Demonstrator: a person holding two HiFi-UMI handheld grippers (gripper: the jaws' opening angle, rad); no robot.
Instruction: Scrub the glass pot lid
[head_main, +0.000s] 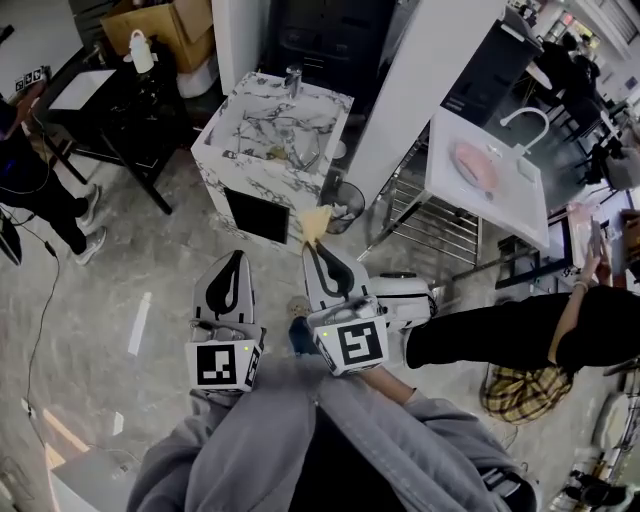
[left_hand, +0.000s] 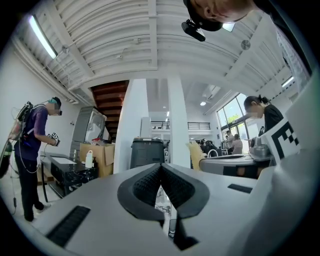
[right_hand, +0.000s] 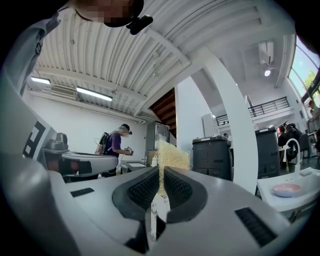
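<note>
R hand-held gripper is clenched on a yellow sponge. The pads pinch its near end, so most of it sticks out past the tips, prob. to leave a free scrubbing face. The sponge's long axis runs along the jaws, and it points fwd at the marble sink. The right gripper view shows the same: the sponge stands on edge between the closed pads.

L hand-held gripper is clamped tight w/ nothing in it. In its own view the pads meet at the tips and only background shows through the gap below. I'd judge it's kept free to steady the lid.

Glass pot lid seems to be the thin arc in the sink basin, well apart from both grippers and leaning toward the R wall. It's too small to tell which way the knob faces. Scrubbing not yet begun
</note>
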